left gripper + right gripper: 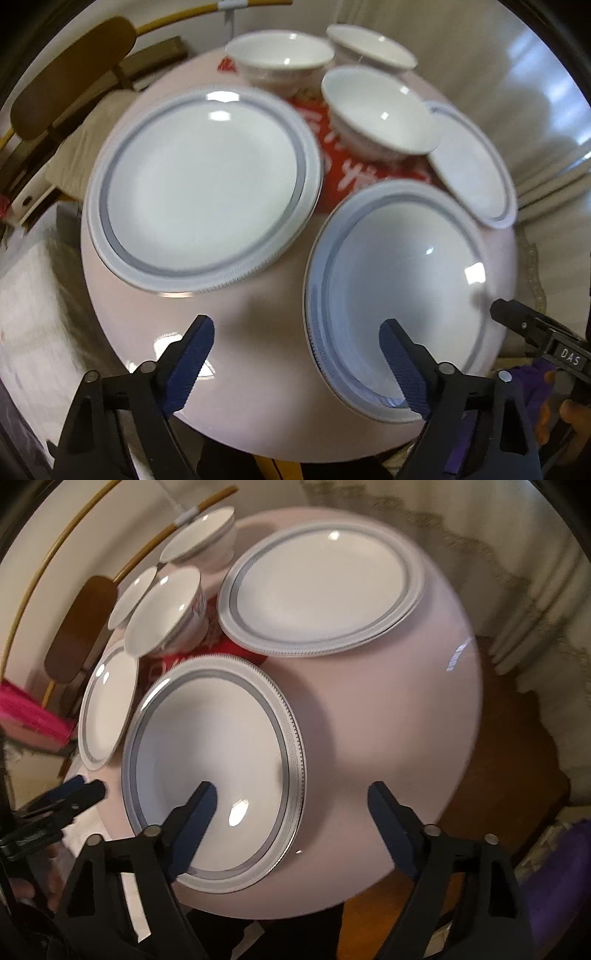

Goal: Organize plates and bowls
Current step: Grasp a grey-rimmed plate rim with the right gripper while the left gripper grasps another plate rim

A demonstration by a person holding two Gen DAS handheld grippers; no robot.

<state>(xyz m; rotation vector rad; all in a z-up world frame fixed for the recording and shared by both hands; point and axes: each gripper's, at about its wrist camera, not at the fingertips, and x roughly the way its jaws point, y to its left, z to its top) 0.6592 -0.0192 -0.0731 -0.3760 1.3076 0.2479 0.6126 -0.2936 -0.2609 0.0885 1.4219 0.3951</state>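
Left gripper (297, 343): at the bottom of the left wrist view, its jaws stood apart with nothing clamped; the left finger was over bare tabletop and the right finger over the near plate's rim.
Right gripper (291, 808): at the bottom of the right wrist view, its jaws stood apart and held nothing; the left finger was over the near plate and the right finger over bare tabletop.
Tabletop (258, 310): round, pale pink and glossy, carrying all the crockery.
Plates, count: three spots in all, white with a grey band round the rim.
Near plate (402, 291): lower right of the left wrist view and lower left of the right wrist view (214, 771), closest to both grippers.
Stacked plates (203, 192): centre left of the left wrist view and upper centre of the right wrist view (321, 590); a second rim showed under the top one, but the exact number could not be told.
Third plate (472, 166): right edge of the left wrist view, just beside a bowl and overhanging the tabletop's rim.
Bowls, count: three, white, grouped at the far side.
Nearest bowl (380, 114): on a red printed mat (347, 166).
Far bowls: one at upper centre (280, 55), one at upper right (369, 44).
Chair (70, 74): brown, upper left, beyond the tabletop.
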